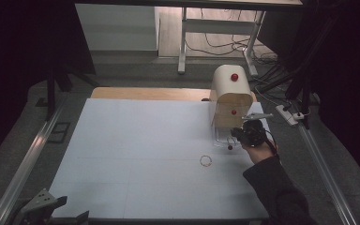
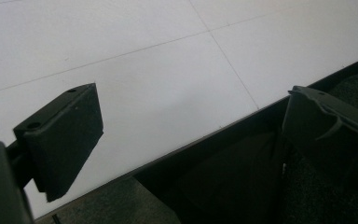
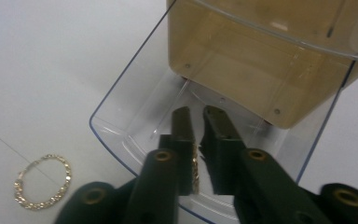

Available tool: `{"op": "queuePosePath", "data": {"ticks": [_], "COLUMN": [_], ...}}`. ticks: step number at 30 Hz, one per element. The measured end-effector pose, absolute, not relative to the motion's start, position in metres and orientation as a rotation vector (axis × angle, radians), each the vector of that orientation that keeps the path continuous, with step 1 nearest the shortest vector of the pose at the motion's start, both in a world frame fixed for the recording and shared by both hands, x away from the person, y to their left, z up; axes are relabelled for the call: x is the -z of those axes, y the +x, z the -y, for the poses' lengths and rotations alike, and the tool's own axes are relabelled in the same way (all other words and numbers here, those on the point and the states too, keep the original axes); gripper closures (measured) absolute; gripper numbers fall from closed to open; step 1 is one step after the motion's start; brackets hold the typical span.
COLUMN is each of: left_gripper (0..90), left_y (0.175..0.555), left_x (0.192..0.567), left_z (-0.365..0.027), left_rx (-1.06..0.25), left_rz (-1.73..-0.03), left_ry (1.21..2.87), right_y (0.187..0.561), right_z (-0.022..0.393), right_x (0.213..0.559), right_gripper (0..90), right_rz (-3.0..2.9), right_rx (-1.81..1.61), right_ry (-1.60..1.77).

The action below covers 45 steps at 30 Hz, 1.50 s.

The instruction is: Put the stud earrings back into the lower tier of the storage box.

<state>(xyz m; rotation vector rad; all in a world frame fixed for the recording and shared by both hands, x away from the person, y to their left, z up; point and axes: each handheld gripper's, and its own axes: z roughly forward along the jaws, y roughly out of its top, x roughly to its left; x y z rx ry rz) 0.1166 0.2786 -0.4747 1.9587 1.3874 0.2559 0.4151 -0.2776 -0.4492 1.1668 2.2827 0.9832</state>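
Observation:
A small cream cabinet [image 1: 229, 89] with red knobs stands at the table's right side, and its clear plastic drawer [image 3: 121, 126] is pulled out toward me. Over that drawer a hand holds my right gripper [image 3: 196, 114], also seen from above [image 1: 238, 133]. It is shut on a thin gold chain [image 3: 195, 168] that hangs between the jaws. A second gold bracelet [image 3: 42, 183] lies in a loop on the white table [image 1: 145, 140], just left of the drawer [image 1: 206, 161]. My left gripper [image 2: 191, 116] stands open and holds nothing at the table's front left corner [image 1: 51, 205].
The drawer's red knob [image 1: 230, 147] points toward the table's middle. The dark table edge [image 2: 200, 140] and grey floor lie under the left gripper. Metal rails [image 1: 33, 150] run along both sides of the table, and a desk frame [image 1: 183, 42] with cables stands behind it.

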Motion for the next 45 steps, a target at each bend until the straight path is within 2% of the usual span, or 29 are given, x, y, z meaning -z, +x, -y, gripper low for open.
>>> {"op": "queuePosePath", "data": {"ticks": [4,6,7,9,10,11,12,13,15,16,20,31,41,43,45], "left_gripper": [5.5,5.5,5.5,5.5,5.5,5.5,5.5,5.5,5.6,5.6,5.5,5.5,5.6,5.6,5.6], "left_y": [0.116,0.116,0.116,0.116,0.117,0.117,0.117,0.117,0.117,0.117,0.117,0.117,0.117,0.117,0.117], "left_x": [0.475,0.475,0.475,0.475,0.475,0.475,0.475,0.475,0.475,0.475,0.475,0.475,0.475,0.475,0.475], "left_z": [-0.279,-0.279,-0.279,-0.278,-0.278,-0.278,-0.278,-0.278,-0.278,-0.278,-0.278,-0.278,-0.278,-0.278,-0.278], "left_rx": [-0.258,-0.258,-0.258,-0.258,-0.258,-0.258,-0.258,-0.258,-0.258,-0.258,-0.257,-0.258,-0.260,-0.260,-0.261], "left_rz": [-1.386,-1.387,-1.387,-1.387,-1.388,-1.387,-1.387,-1.387,-1.387,-1.387,-1.387,-1.386,-1.385,-1.385,-1.386], "left_ry": [1.959,1.959,1.959,1.959,1.959,1.958,1.958,1.958,1.958,1.958,1.957,1.958,1.961,1.960,1.960], "right_y": [0.409,0.407,0.404,0.400,0.400,0.396,0.396,0.395,0.391,0.391,0.382,0.363,0.358,0.359,0.360], "right_z": [0.277,0.276,0.275,0.274,0.274,0.273,0.273,0.272,0.270,0.270,0.262,0.229,0.196,0.191,0.188], "right_x": [0.441,0.440,0.438,0.437,0.437,0.436,0.436,0.436,0.434,0.434,0.436,0.447,0.488,0.497,0.502], "right_gripper": [61.5,58.0,50.3,43.2,43.2,34.4,34.4,30.5,17.7,17.7,1.4,0.0,0.0,2.1,9.6], "right_rz": [-2.294,-2.306,-2.322,-2.347,-2.347,-2.357,-2.357,-2.359,-2.365,-2.365,-2.399,-2.569,-2.791,-2.828,-2.835], "right_rx": [-1.038,-1.040,-1.039,-1.047,-1.047,-1.048,-1.048,-1.051,-1.073,-1.073,-1.068,-1.088,-0.905,-0.866,-0.835], "right_ry": [1.156,1.147,1.137,1.119,1.119,1.101,1.101,1.101,1.084,1.084,1.043,0.918,0.793,0.778,0.761]}}
